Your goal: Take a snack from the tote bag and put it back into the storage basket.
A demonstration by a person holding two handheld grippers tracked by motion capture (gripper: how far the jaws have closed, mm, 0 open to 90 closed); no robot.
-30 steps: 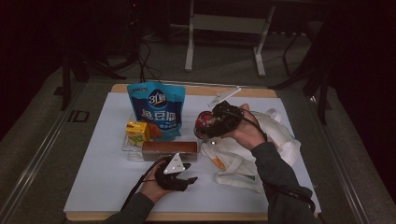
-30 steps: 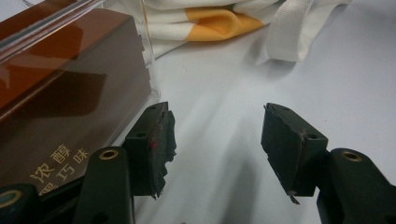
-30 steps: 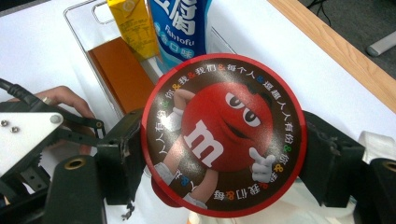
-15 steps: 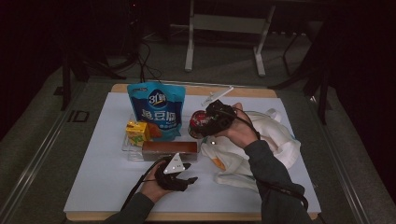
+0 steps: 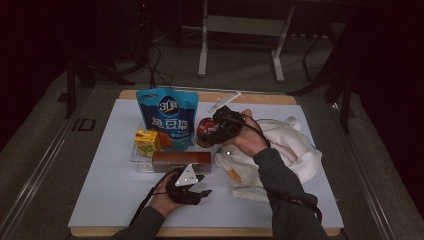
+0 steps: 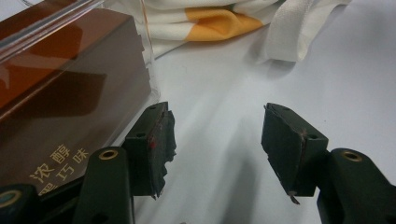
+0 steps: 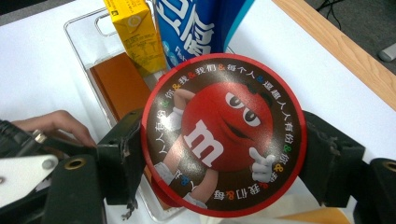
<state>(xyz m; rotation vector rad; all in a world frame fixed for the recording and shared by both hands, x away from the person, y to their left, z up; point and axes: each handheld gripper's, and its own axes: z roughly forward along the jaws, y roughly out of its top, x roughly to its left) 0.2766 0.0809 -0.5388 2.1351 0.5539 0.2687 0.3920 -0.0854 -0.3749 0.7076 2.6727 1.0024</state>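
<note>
Our right tool [image 7: 224,154] grips the round candy tin [image 7: 223,136]. Our left tool [image 6: 217,144] rests open and empty on the desk [image 5: 120,175].

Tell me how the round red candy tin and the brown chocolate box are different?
The round candy tin is a disc with a red cartoon face; the brown chocolate box is long and plain with gold writing. The tin is clamped in the right gripper above the table; the box lies in the clear tray, with the open left gripper beside it. Both are sweets packs.
</note>
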